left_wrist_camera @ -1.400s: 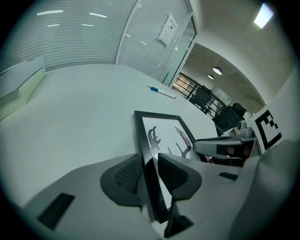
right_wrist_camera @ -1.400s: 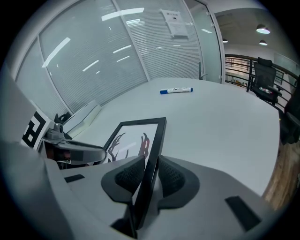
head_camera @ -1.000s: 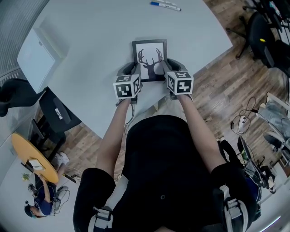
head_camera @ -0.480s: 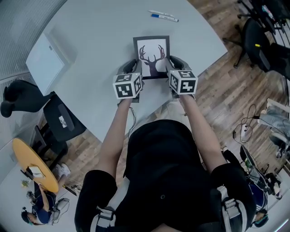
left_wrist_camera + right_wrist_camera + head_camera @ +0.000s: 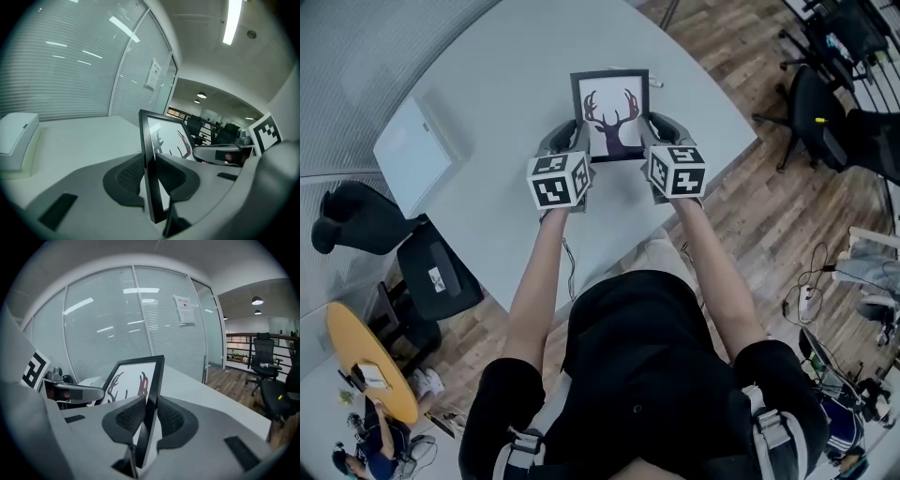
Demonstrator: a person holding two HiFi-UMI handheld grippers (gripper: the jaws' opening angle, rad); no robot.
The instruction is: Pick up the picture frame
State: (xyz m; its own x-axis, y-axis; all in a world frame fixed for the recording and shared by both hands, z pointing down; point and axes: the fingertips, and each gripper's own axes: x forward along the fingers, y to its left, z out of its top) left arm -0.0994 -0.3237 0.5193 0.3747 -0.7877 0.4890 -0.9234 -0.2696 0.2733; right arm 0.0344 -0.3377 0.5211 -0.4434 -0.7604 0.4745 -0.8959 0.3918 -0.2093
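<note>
The picture frame [image 5: 611, 114] is black with a deer-head print on white. It is held up off the grey table [image 5: 497, 103], tilted toward me. My left gripper [image 5: 569, 141] is shut on the frame's left edge [image 5: 149, 168], and my right gripper [image 5: 653, 136] is shut on its right edge [image 5: 150, 413]. In each gripper view the thin black edge stands clamped between the two ribbed pads. The other gripper shows across the print in each gripper view.
A white box [image 5: 417, 150] lies on the table to the left. A marker [image 5: 653, 83] peeks out behind the frame's right side. Black chairs [image 5: 431, 277] stand off the table's near-left edge, with more chairs [image 5: 811, 103] on the wooden floor at right.
Both grippers have lifted the frame off the table and tipped it more upright. It now covers most of the markers that lay beyond it.
</note>
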